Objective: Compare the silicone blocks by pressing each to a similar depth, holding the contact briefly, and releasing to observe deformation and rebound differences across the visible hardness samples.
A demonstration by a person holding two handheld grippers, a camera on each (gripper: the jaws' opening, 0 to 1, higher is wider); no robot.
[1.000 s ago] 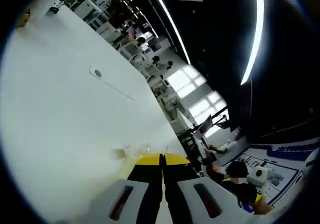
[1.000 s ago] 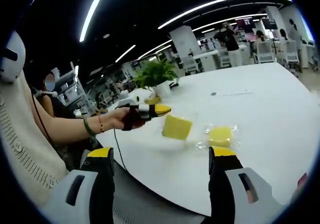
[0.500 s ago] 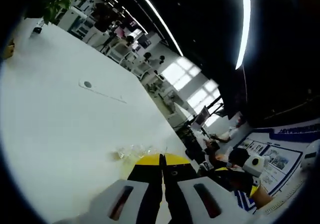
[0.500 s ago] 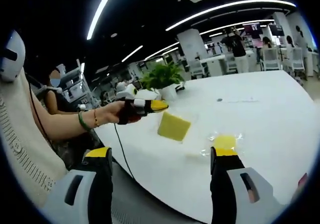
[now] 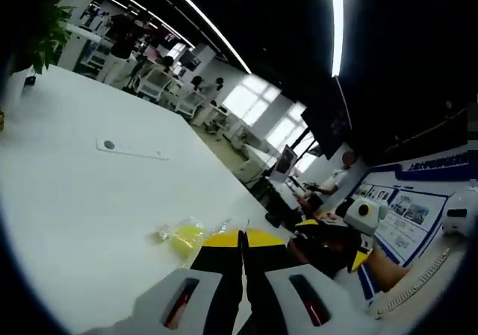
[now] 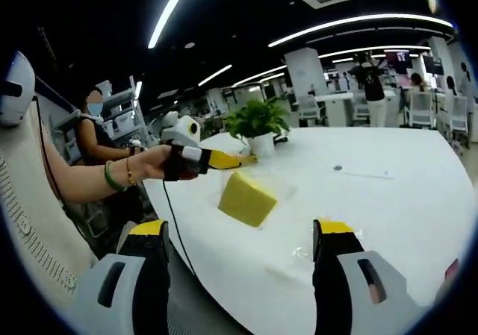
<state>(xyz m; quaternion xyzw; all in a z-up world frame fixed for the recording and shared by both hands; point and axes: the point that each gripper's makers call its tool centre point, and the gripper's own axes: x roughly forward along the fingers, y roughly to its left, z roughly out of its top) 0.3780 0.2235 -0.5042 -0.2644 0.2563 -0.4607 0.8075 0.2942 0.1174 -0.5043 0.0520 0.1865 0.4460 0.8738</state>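
In the right gripper view my left gripper (image 6: 237,158) is held out over the white table (image 6: 388,208) by a hand, jaws together. A yellow silicone block (image 6: 246,198) in clear wrap hangs tilted just under its tips, off the table top. My right gripper (image 6: 240,234) is open and holds nothing. A corner of clear wrap (image 6: 302,253) peeks out beside its right jaw. In the left gripper view my left gripper (image 5: 240,238) is shut, with a second wrapped yellow block (image 5: 185,238) lying on the table (image 5: 89,201) just left of its tips. The right gripper (image 5: 328,242) enters from the right.
A potted plant (image 6: 258,122) stands at the table's far side. A flat strip with a round disc (image 5: 131,150) lies mid-table, seen again (image 6: 362,172) in the right gripper view. The table's near edge runs below the hanging block. People sit and stand in the background.
Both views have swung. The left gripper and its hanging block have drifted a little left and nearer. The table block has slipped behind my right jaw, and the right gripper has come into the left gripper view.
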